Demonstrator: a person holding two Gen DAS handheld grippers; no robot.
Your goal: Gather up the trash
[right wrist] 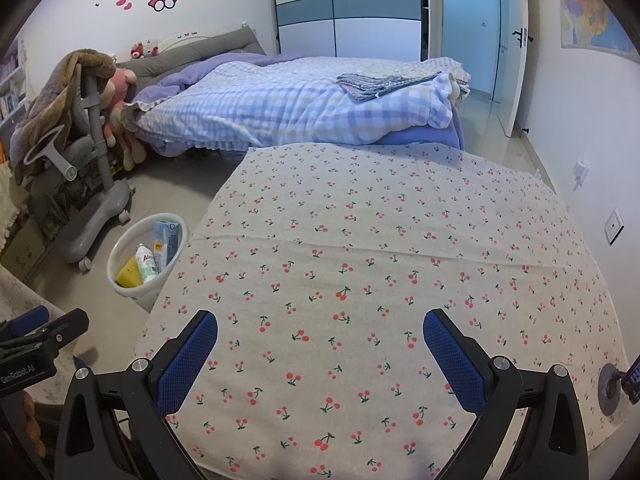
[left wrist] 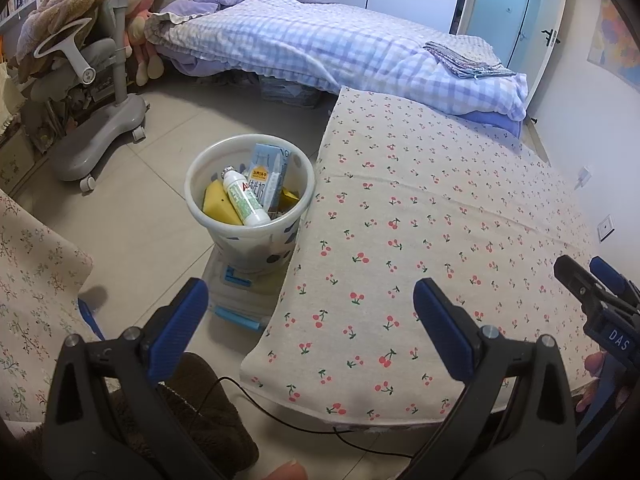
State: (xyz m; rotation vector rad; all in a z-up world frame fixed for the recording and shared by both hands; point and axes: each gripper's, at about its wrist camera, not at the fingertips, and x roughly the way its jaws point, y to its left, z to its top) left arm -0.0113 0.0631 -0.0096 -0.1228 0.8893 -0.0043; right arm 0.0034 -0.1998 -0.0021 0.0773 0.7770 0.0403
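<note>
A white trash bin (left wrist: 200,184) (right wrist: 120,250) stands on the floor against the left edge of the cherry-print table (left wrist: 440,240) (right wrist: 380,260). Inside it lie a white bottle (left wrist: 245,200) (right wrist: 145,263), a blue carton (left wrist: 269,168) (right wrist: 167,236) and a yellow piece (left wrist: 219,205) (right wrist: 128,271). My left gripper (left wrist: 312,312) is open and empty, hovering over the table's near-left corner with the bin ahead. My right gripper (right wrist: 320,344) is open and empty above the bare tablecloth; it also shows at the right edge of the left wrist view (left wrist: 592,280).
A bed with a checked quilt (left wrist: 320,48) (right wrist: 300,100) lies behind the table. A grey wheeled chair (left wrist: 104,120) (right wrist: 92,200) stands left of the bin. A floral cloth (left wrist: 32,280) hangs at the near left. A black cable (left wrist: 280,420) runs under the table's front edge.
</note>
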